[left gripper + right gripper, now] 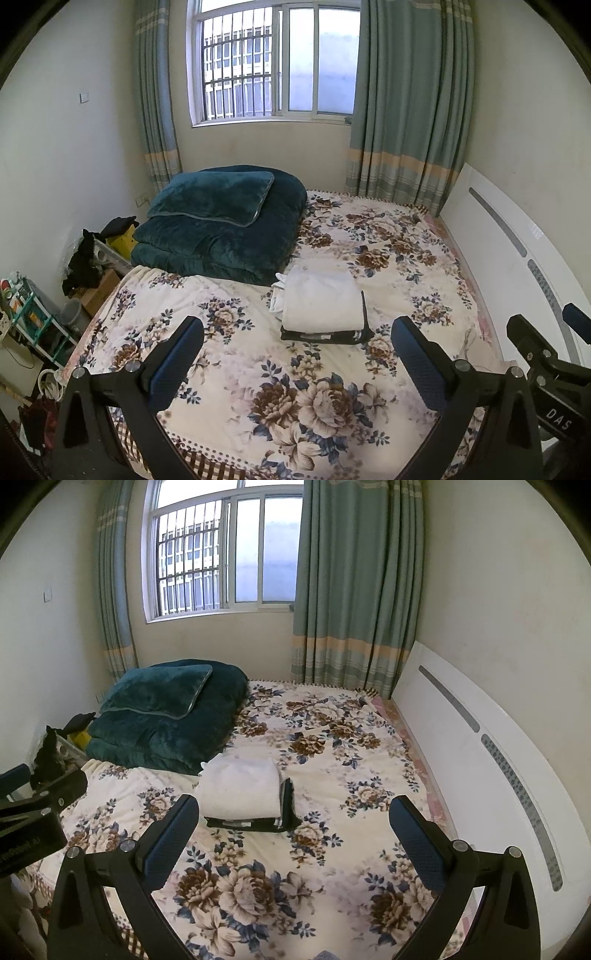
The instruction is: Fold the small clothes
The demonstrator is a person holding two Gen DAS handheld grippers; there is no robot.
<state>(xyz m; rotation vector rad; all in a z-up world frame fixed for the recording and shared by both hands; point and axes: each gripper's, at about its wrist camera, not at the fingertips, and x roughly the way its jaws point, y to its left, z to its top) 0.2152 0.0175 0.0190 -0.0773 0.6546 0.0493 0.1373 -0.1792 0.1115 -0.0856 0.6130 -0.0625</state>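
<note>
A small stack of folded clothes rests on the floral bedspread [229, 354]: a white folded garment [321, 301] on top of a black one [325, 335]. The right wrist view shows the same white garment [242, 788] over the black one [255, 823] on the bedspread [332, 775]. My left gripper [297, 328] is open above the near part of the bed, short of the stack, with nothing between its fingers. My right gripper [293, 806] is open too, empty, its left finger [173, 834] close to the stack's near left corner.
A folded dark teal quilt with a pillow [221, 221] lies at the bed's far left. A white headboard [517, 251] runs along the right side. Shelves and clutter [40, 314] stand by the left wall. A window and green curtains [406, 110] are behind the bed.
</note>
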